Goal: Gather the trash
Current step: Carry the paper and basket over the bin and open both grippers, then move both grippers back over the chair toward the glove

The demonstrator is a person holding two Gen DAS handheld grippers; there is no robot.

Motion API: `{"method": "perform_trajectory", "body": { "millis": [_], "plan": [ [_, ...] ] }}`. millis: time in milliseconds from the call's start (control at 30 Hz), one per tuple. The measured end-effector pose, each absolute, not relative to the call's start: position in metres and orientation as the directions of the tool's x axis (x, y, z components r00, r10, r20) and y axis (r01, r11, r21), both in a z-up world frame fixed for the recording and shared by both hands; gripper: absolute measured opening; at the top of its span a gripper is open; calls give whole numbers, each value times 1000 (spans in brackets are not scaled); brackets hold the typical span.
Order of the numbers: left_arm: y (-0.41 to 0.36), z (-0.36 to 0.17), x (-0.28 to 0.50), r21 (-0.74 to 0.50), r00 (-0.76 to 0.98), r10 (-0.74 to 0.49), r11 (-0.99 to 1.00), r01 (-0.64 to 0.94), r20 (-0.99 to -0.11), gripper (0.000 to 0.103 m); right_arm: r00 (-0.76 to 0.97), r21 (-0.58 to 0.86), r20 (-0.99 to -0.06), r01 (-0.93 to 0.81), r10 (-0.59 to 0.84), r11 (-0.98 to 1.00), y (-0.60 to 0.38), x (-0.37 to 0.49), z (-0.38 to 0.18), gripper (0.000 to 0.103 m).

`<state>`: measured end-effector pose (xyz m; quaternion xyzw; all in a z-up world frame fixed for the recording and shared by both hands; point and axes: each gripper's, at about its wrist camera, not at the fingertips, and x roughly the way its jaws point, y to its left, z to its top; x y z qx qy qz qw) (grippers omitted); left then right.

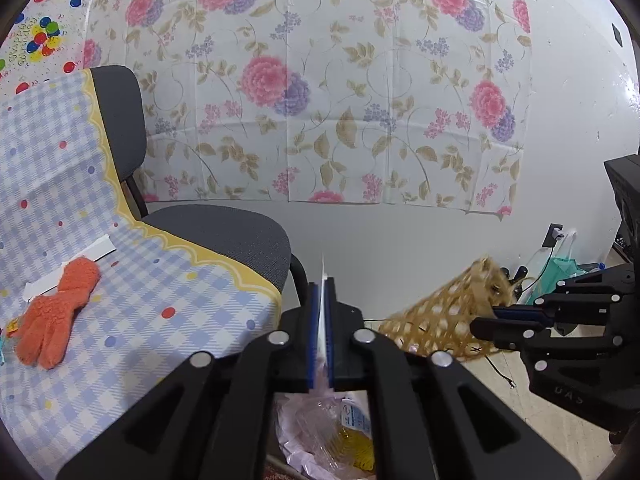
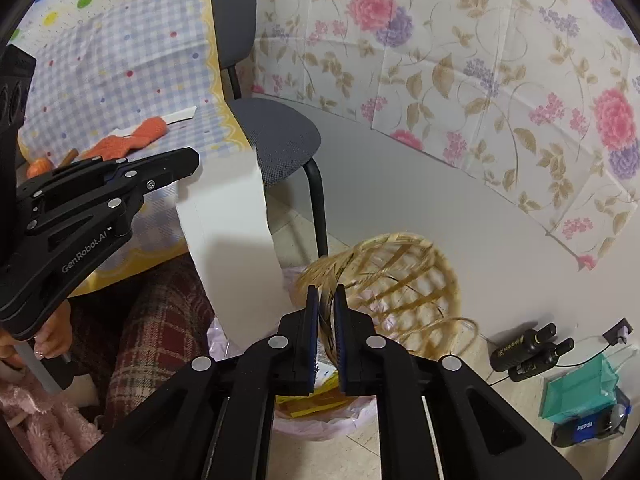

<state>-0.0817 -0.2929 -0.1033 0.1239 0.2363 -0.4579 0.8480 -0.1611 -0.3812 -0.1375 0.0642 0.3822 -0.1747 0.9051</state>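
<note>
Over the bin, beside the table: both of my grippers are held above a lined trash bin on the floor.

Left gripper (image 1: 321, 280): I see its blue pads pressed nearly together on a white paper sheet (image 2: 232, 216), edge-on in the left wrist view and rising a little past the fingertips. The right wrist view shows the sheet hanging broad and curved from that gripper down toward the bin.

Right gripper (image 2: 326, 294): jaws stand narrow, clamped on the rim of a woven straw basket (image 2: 384, 280). The basket is tilted, its open lattice side facing the camera, a loose straw loop at its lower right.

Trash bin (image 2: 320, 420): directly under both grippers, lined with a pale pink bag; yellow scraps and clear plastic wrapping lie inside.

Table (image 1: 132, 320): on the left, covered in a blue checked cloth with a yellow scalloped border. An orange knitted glove (image 1: 52, 312) lies on it, touching a white paper strip (image 1: 68, 268).

Chair (image 1: 224, 236): grey, pushed up against the table edge, in front of a floral sheet hung on the wall.

Floor clutter: two black bottles (image 2: 528, 348), a teal bag (image 2: 580, 392) and a Pepsi-labelled item near the wall, right of the basket.

Person: plaid-clad legs and a hand (image 2: 52, 340) on the left gripper's handle.
</note>
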Motion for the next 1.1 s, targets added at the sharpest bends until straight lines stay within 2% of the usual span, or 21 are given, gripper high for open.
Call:
{"method": "perform_trajectory", "body": {
  "millis": [33,67,100,600,700,867,1067,1100],
  "plan": [
    [-293,-103,-81,-7,468,-717,551,835,-516,33,648,-9,-716,363,-259,932,-383,-160,-139,23],
    [-292,-103,-81,-10,470,-719,552,834,-512,48,650,-5,-714,365,-259,931,-384,-159,-139,28],
    [-290,-101,-80,-10,476,-720,557,831,-504,50,652,-3,-712,370,-262,929,-385,-160,-138,35],
    [-227,-77,-53,-27,591,-640,689,724,-490,50,747,46,-608,370,-268,928,-372,-156,-98,37],
    [-206,-72,-45,-26,625,-603,729,684,-496,55,778,68,-577,348,-248,935,-366,-142,-90,37],
    [-163,-64,-24,13,717,-486,824,567,-500,59,813,80,-548,283,-195,956,-350,-112,-80,37],
    [-113,-55,3,62,805,-328,911,409,-494,60,842,79,-528,179,-112,981,-321,-68,-69,44],
    [-105,-53,6,59,812,-312,919,389,-494,60,846,76,-524,163,-100,984,-316,-61,-67,48]
  ]
}}
